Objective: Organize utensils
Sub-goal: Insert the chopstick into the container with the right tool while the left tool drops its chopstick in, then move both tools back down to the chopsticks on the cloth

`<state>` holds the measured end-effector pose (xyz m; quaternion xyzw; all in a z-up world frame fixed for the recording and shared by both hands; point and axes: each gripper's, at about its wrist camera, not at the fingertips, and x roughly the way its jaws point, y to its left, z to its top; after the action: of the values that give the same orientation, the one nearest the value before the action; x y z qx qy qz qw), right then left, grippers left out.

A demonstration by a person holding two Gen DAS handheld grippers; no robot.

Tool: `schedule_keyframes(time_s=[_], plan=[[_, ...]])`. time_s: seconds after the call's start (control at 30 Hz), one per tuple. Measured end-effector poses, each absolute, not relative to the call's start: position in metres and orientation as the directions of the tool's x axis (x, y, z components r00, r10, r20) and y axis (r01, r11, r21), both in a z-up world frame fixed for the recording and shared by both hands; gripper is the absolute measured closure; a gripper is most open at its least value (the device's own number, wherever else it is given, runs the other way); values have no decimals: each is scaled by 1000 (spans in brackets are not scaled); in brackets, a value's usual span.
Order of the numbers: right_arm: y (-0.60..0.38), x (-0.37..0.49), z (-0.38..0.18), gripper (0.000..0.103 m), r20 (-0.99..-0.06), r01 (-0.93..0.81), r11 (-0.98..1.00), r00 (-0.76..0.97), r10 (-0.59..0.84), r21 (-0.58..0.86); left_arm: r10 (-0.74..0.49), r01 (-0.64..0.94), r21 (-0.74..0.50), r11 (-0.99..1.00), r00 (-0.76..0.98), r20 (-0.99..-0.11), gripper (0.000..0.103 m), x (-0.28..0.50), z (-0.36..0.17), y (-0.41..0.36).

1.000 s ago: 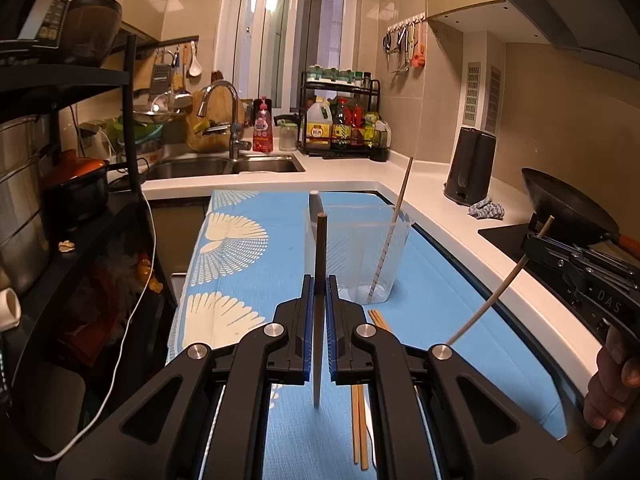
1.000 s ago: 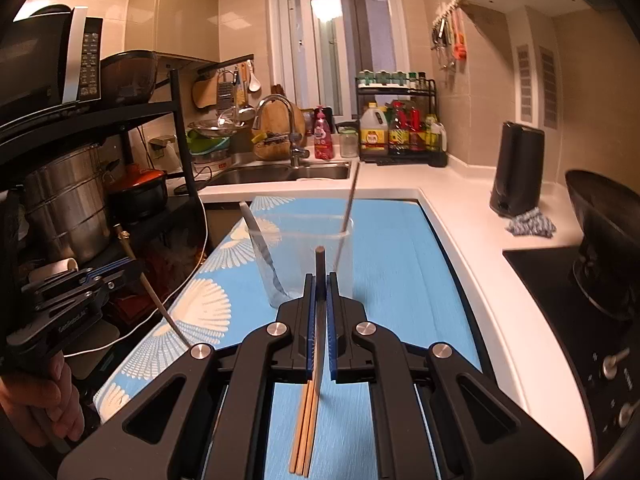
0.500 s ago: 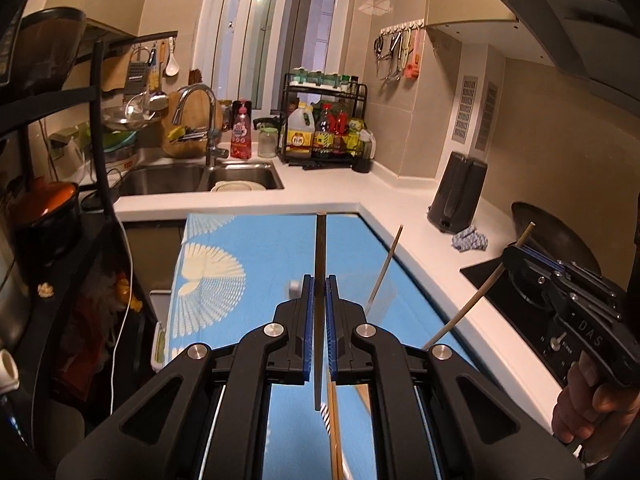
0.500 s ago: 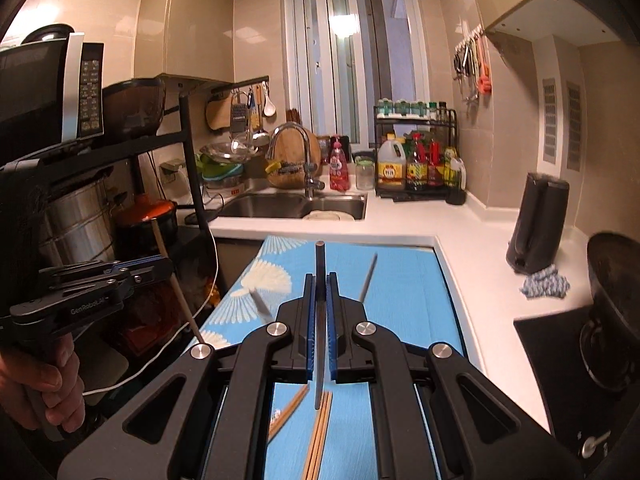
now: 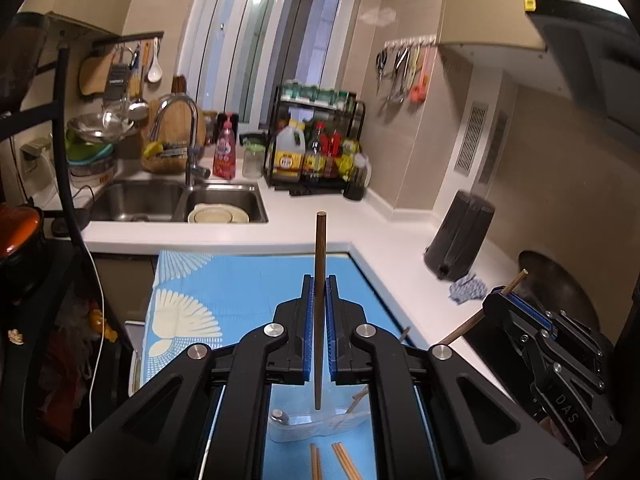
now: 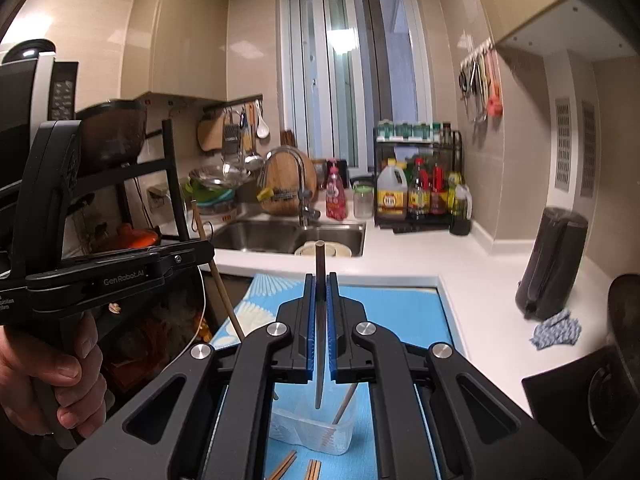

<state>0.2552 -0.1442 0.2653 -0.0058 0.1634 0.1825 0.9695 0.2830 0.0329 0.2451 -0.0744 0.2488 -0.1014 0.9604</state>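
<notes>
My left gripper is shut on a brown chopstick held upright. Its lower tip hangs above a clear plastic cup on the blue mat. The cup holds a chopstick and a dark-tipped utensil. My right gripper is shut on a dark chopstick, also upright, over the same cup. Loose chopsticks lie on the mat in front of the cup. Each gripper shows in the other's view: the right gripper and the left gripper, the latter with a hand on its handle.
A double sink with a tap and a bottle rack stand at the back. A black appliance, a cloth and a wok are on the right counter. A dark shelf rack with pots lines the left.
Both grippers have risen and come forward with their chopsticks. The cup, which stood ahead of the fingers, now sits low in both views beneath the chopstick tips.
</notes>
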Motion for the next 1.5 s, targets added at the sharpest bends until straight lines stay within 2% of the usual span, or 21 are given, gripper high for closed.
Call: schedule_keyframes(time_s=[0.27, 0.47, 0.5, 0.53, 0.57, 0.63, 0.73, 0.87, 1.1, 1.2, 1.23, 1.27, 1.33, 1.43, 1.5], plan=[[-137, 284, 207, 98, -442, -352, 934, 828, 344, 67, -220, 147, -171, 974, 789, -574, 97, 310, 189, 30], [-133, 283, 191, 95, -498, -348, 935, 801, 331, 62, -249, 172, -182, 968, 739, -626, 96, 314, 172, 28], [-133, 283, 190, 87, -509, -348, 936, 796, 327, 57, -242, 168, -177, 970, 742, -625, 94, 314, 172, 28], [-133, 281, 191, 75, -517, -341, 939, 796, 315, 47, -236, 162, -175, 971, 750, -618, 87, 311, 175, 30], [-135, 278, 192, 72, -512, -331, 943, 804, 302, 36, -237, 160, -179, 971, 759, -606, 82, 309, 179, 32], [-139, 270, 196, 69, -505, -315, 949, 816, 281, 20, -233, 152, -185, 971, 775, -587, 80, 299, 187, 38], [-149, 257, 202, 68, -491, -302, 953, 826, 276, 26, -219, 137, -186, 973, 800, -559, 76, 280, 198, 46], [-158, 228, 205, 68, -454, -301, 953, 847, 277, 21, -186, 133, -139, 981, 837, -515, 75, 244, 203, 44], [-164, 168, 186, 68, -400, -320, 947, 869, 293, -2, -150, 121, -92, 988, 878, -455, 75, 175, 177, 37], [-164, 142, 167, 69, -397, -332, 943, 867, 302, -9, -137, 116, -74, 991, 890, -436, 77, 149, 156, 35], [-165, 135, 161, 70, -396, -333, 943, 867, 301, -12, -138, 116, -78, 990, 889, -437, 83, 142, 149, 35], [-165, 128, 155, 71, -399, -335, 942, 866, 303, -12, -141, 115, -85, 990, 887, -440, 85, 134, 140, 36], [-167, 114, 139, 82, -410, -344, 939, 856, 315, 4, -141, 105, -104, 989, 884, -447, 88, 120, 122, 38], [-170, 96, 112, 90, -432, -345, 939, 844, 319, 20, -143, 93, -128, 987, 872, -468, 91, 100, 93, 40], [-173, 87, 88, 92, -465, -334, 941, 827, 316, 45, -139, 81, -138, 987, 859, -493, 92, 89, 69, 39]])
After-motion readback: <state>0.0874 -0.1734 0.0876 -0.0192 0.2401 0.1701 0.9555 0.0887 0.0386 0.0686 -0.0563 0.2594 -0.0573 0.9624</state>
